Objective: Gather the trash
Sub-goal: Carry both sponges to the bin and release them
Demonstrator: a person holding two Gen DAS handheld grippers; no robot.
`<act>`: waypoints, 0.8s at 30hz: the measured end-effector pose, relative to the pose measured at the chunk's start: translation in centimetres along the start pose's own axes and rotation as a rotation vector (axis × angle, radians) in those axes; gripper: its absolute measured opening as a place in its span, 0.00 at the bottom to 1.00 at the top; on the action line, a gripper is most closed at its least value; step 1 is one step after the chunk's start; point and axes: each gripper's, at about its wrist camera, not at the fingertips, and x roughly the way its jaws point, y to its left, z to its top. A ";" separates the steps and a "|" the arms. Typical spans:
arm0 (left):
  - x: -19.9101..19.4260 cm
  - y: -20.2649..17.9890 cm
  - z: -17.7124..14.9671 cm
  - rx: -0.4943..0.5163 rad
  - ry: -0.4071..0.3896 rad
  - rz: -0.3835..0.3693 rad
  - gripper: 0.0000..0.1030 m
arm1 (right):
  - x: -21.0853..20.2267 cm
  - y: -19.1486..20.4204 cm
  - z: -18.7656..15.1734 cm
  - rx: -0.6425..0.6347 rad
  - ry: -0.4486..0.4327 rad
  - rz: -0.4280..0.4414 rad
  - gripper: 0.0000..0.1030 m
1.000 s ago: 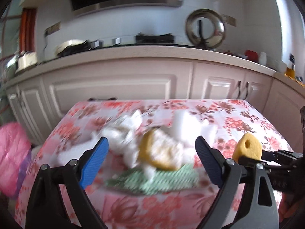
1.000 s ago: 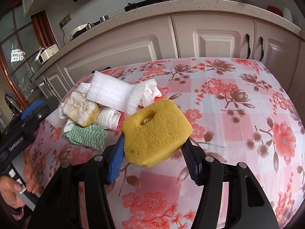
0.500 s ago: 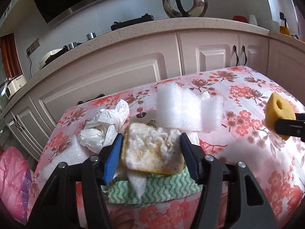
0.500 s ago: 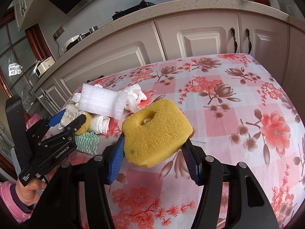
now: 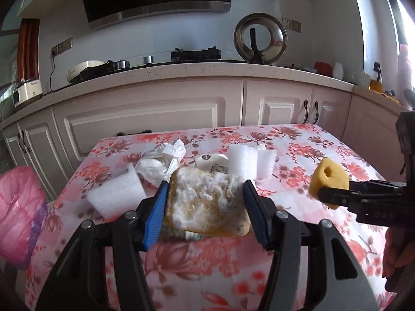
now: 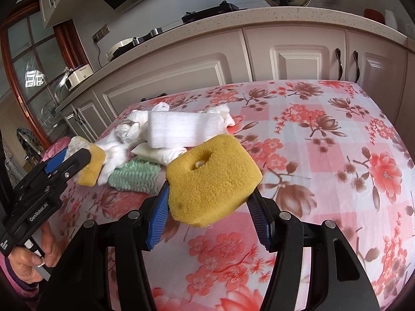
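Note:
My left gripper (image 5: pixel 205 190) is shut on a dirty yellow sponge (image 5: pixel 207 207) with white fluff on top, held just above the near end of the trash pile. From the right wrist view, the same left gripper (image 6: pixel 77 159) and dirty sponge (image 6: pixel 92 168) sit at the left. My right gripper (image 6: pixel 210 194) is shut on a clean yellow sponge (image 6: pixel 211 173) with a hole in it, above the floral tablecloth (image 6: pixel 324 155). That yellow sponge (image 5: pixel 329 178) also shows at the right in the left wrist view.
On the cloth lie white foam pieces (image 5: pixel 116 194) (image 6: pixel 181 129), a crumpled white plastic bag (image 5: pixel 160 164) and a green wavy cloth (image 6: pixel 135 177). A pink bag (image 5: pixel 18 215) hangs off the table's left side. Cabinets (image 5: pixel 160 119) stand behind. A hand (image 6: pixel 28 261) holds the left gripper.
My left gripper closed on the dirty sponge and drew it up off the green cloth, back from the pile. The right gripper kept its grip on the yellow sponge.

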 end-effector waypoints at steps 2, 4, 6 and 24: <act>-0.9 0.7 -0.4 -0.016 -0.001 0.004 0.54 | -0.3 1.0 -0.3 -0.021 -0.001 0.010 0.54; -1.9 1.4 -0.9 -0.021 -0.003 0.015 0.54 | -0.7 2.0 -0.5 -0.046 -0.002 0.019 0.54; -2.7 1.9 -1.5 -0.022 -0.003 0.028 0.54 | -1.0 3.1 -0.9 -0.075 -0.004 0.030 0.54; -7.1 6.6 -3.9 -0.113 0.001 0.131 0.54 | -0.9 11.8 -1.5 -0.252 0.012 0.142 0.54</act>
